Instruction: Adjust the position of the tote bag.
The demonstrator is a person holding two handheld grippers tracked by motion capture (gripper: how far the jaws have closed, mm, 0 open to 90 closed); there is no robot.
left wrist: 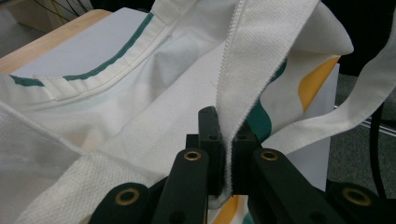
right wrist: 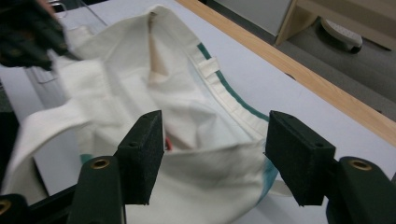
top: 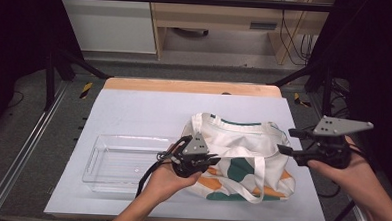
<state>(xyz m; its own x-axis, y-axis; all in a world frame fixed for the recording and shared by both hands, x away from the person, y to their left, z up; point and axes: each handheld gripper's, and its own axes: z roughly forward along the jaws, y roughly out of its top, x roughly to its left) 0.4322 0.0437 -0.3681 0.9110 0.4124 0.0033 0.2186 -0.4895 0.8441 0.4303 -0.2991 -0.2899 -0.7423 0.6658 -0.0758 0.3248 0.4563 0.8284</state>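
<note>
A: Start close in. What is the left gripper (top: 212, 162) doing?

B: Its fingers (left wrist: 208, 140) are clenched on a white woven strap (left wrist: 261, 60) of the tote bag (top: 242, 160). In the left gripper view the strap runs up from between the two black pads, pinched tight, with the bag's cloth spread behind it.

A: And the hand that carries it?

B: The left hand (top: 168, 177) comes in from the bottom of the high view and sits at the bag's left edge, over the table (top: 134, 108).

A: The right gripper (top: 288, 140)?

B: Its fingers (right wrist: 142, 149) are released. They stand apart with nothing pressed between them. In the right gripper view the bag's white cloth and its green-trimmed rim (right wrist: 229, 93) lie beyond the gap. In the high view the gripper hangs just off the bag's right side, held by the right hand (top: 344, 164) past the table's right edge.

A: Where does the bag itself lie?

B: On the right half of the table, near the front edge. It is white with green and orange patches, and one strap loops across its front.

A: Anything beside it?

B: A clear plastic bin (top: 119, 162) sits just left of the bag, near the left hand. Farther back, the table's wooden edge (top: 192, 87) shows beyond the pale top.
</note>
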